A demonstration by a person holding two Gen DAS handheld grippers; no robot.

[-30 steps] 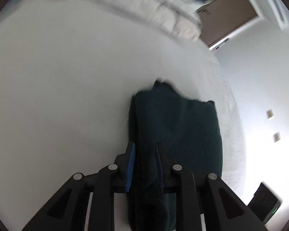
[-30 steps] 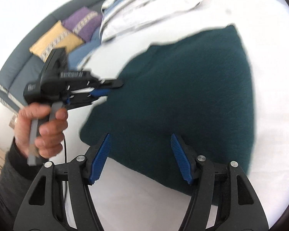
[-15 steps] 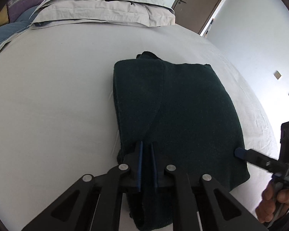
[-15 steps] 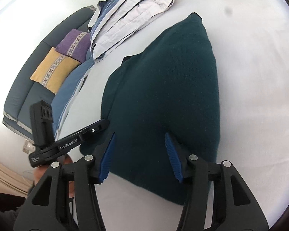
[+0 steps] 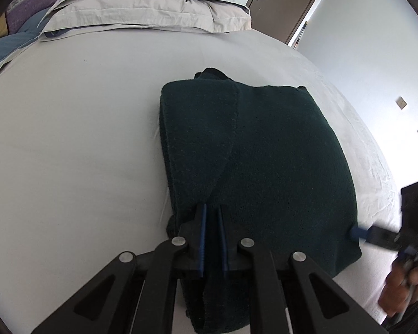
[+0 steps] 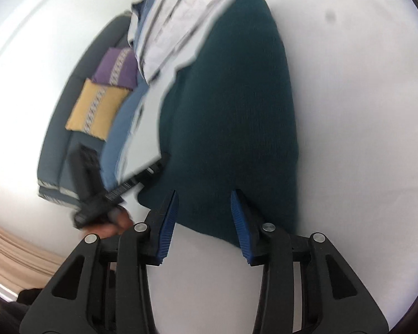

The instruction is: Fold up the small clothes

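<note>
The dark green knit sweater (image 5: pixel 264 161) looks soft, thick and limp: the left hand-held gripper (image 5: pixel 212 239) pinches its six-o'clock hem, the right hand-held gripper (image 6: pixel 204 222) closing around the neighbouring corner.

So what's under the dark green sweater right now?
The sweater lies flat on the white bed sheet, which shows all around it. Whatever sits directly beneath is covered, and so are its own folded layers.

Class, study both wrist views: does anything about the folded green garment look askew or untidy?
Slightly. On the dark green garment, a darker bit of fabric pokes out past the far edge, and the folded-over flap runs diagonally rather than square.
</note>
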